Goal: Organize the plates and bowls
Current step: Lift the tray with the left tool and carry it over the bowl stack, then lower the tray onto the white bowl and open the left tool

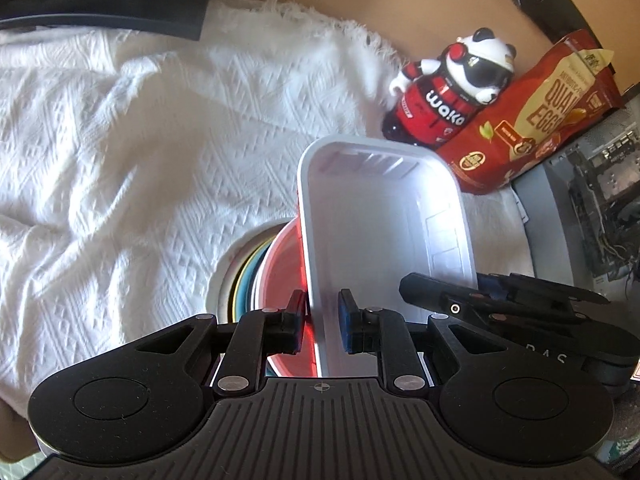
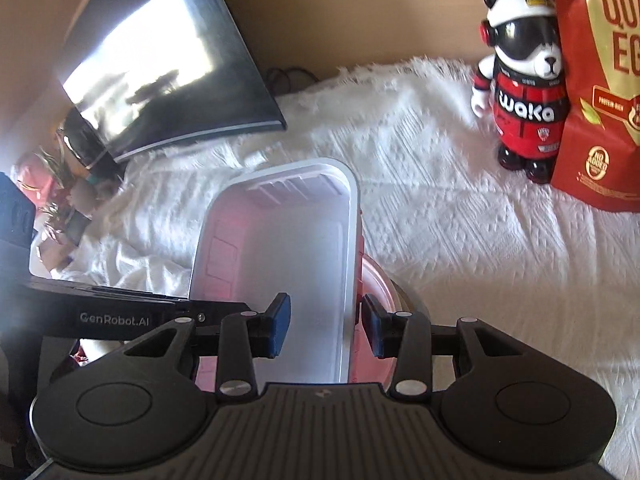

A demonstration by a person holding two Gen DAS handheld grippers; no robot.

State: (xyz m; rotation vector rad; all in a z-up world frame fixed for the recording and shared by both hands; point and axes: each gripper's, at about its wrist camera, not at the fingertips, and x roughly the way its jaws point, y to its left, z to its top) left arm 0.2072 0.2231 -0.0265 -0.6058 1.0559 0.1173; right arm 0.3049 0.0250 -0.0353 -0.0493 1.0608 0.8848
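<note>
plates and bowls (image 1: 266,276) sit in a nested stack on the white cloth (image 1: 140,152), mostly hidden beneath a white rectangular tub (image 1: 384,224) that both tongs carry over them. the stack shows a red-rimmed dish on top, with blue and yellow rims peeking out to its left in the left wrist view; in the right wrist view only a pink-red edge shows to the right of the tub.

the tub's long axis runs from near to far, straight away from both tongs. the left gripper (image 1: 320,324) straddles the tub's left long wall near its close end, one pad outside and one inside, clenched on that wall. the right gripper (image 2: 325,325) does the same on the right long wall; it reads as clamped on the rim, though a sliver of gap shows at the inner pad. each tong is seen edge-on in the other's view, across the tub's near end.

the relation that matters: the stack lies directly under and slightly left of the tub's near half, so my judgement is that the tub must go down or aside along its long axis with both hands level. the left hand is nearer the stack. far right stand a panda figure (image 2: 520,92) and a red bag (image 2: 600,80), well apart from the tub.
</note>
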